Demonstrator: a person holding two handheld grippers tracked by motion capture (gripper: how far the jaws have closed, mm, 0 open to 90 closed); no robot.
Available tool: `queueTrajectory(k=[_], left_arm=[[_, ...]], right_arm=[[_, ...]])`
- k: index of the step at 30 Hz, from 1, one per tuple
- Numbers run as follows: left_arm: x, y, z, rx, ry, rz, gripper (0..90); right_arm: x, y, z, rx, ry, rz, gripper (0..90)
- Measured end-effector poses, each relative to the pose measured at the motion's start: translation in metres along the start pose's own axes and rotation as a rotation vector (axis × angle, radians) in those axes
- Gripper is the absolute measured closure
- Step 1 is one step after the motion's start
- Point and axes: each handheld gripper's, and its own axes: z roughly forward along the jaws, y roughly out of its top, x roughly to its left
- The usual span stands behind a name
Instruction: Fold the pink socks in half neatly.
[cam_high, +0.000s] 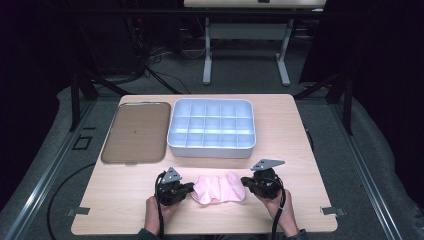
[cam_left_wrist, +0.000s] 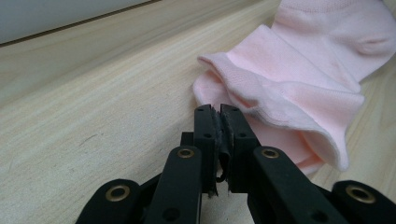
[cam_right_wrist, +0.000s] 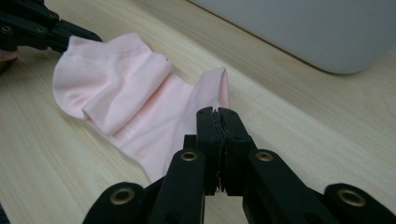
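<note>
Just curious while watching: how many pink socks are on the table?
2, it seems: pink socks lying overlapped between the two hand-held grippers at the table's near edge. A third could be hidden underneath.

A light wooden table (cam_high: 280, 130) carries a brown tray (cam_high: 136, 132), a white compartment box (cam_high: 212, 128) and a pink sock (cam_high: 219, 188)

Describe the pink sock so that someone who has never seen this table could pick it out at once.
Start at the wooden table and come to its near edge, in front of the white divided box. There the pink sock lies crumpled between the left gripper and the right gripper. It is the one soft, pink thing; the brown tray and the box are rigid.
</note>
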Motion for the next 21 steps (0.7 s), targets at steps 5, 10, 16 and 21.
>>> queueTrajectory(k=[5, 10, 16, 21], left_arm=[[0.0, 0.0, 0.0, 0.0, 0.002, 0.002, 85.4], [0.0, 0.0, 0.0, 0.0, 0.0, 0.001, 85.4], [0.0, 0.0, 0.0, 0.0, 0.002, 0.003, 85.4], [0.0, 0.0, 0.0, 0.0, -0.001, 0.0, 85.4]], right_arm=[[0.007, 0.008, -0.002, -0.017, 0.028, -0.018, 88.3], [0.013, 0.014, 0.0, -0.013, 0.038, -0.042, 88.4], [0.024, 0.027, 0.002, -0.029, 0.063, -0.064, 88.6], [0.032, 0.036, 0.003, -0.032, 0.07, -0.089, 88.7]])
